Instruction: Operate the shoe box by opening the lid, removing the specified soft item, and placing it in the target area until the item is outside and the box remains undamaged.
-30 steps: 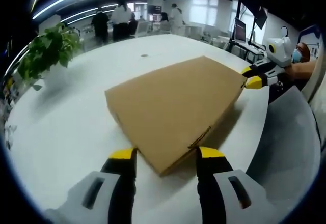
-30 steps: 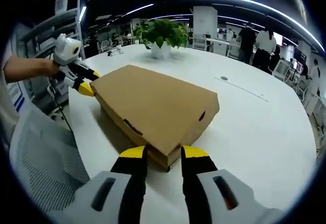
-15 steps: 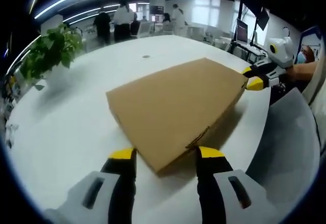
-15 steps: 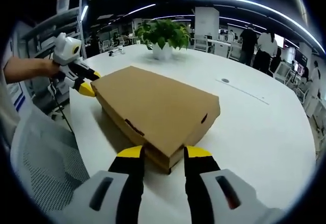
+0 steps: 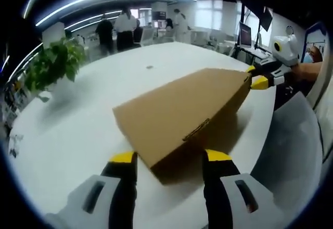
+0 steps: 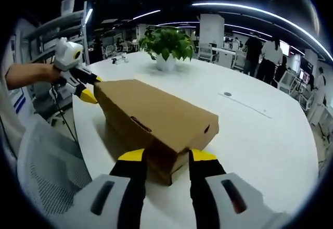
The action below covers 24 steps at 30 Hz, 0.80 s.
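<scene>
Left gripper view, from left to right: a potted plant (image 5: 52,65) stands at the far left of the white table (image 5: 78,130). People stand in the background at upper left of centre; their detail is too small to read. The cardboard shoe box (image 5: 182,112) lies mid-table, one corner pointing toward the camera. Its lid (image 5: 177,104) is tilted up at the near edge, with a dark gap beneath. The left gripper (image 5: 169,158) has its yellow-tipped jaws spread, one on each side of the near corner; whether they touch the cardboard cannot be told. At far right the right gripper (image 5: 257,75) meets the opposite corner of the box, held by a hand. A monitor on a stand sits behind it.

Right gripper view, from left to right: the left gripper (image 6: 86,88) is at the far-left corner of the shoe box (image 6: 151,122), with a forearm behind it. Shelving stands beyond it. The lid (image 6: 156,114) is raised at this end too, the base showing below. The right gripper (image 6: 165,157) has its jaws parted astride the near corner. The potted plant (image 6: 165,44) is beyond the box, on the white table (image 6: 260,135). People stand at upper right.

No brand, label or legible writing is visible on the box.
</scene>
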Motion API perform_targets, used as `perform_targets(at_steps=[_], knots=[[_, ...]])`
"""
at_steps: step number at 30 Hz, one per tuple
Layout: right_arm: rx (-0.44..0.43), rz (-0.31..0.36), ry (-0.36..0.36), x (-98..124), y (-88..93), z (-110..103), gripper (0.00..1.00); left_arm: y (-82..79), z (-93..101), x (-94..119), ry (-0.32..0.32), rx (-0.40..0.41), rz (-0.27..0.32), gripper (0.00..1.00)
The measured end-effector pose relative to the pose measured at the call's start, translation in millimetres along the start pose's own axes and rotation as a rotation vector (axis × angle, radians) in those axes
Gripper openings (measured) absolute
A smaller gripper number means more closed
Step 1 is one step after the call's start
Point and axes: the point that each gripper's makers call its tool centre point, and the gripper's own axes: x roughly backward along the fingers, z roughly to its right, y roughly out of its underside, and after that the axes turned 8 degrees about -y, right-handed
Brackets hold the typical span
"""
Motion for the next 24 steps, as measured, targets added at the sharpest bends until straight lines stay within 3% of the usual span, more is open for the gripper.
perform_targets(at_steps=[10, 14, 24], knots=[[0.004, 0.053, 0.002, 5, -32.3, 7, 0.37, -26.3, -6.9, 10, -0.008, -0.018, 0.021, 0.52], [0.009, 0.080, 0.015, 7, -45.7, 13, 0.36, -38.9, -10.4, 13, -0.004, 0.027, 0.051, 0.54], [0.040, 0.122, 0.031, 6, -73.9, 29, 0.36, -65.3, -27.4, 12, -0.059, 0.023, 0.103, 0.49]])
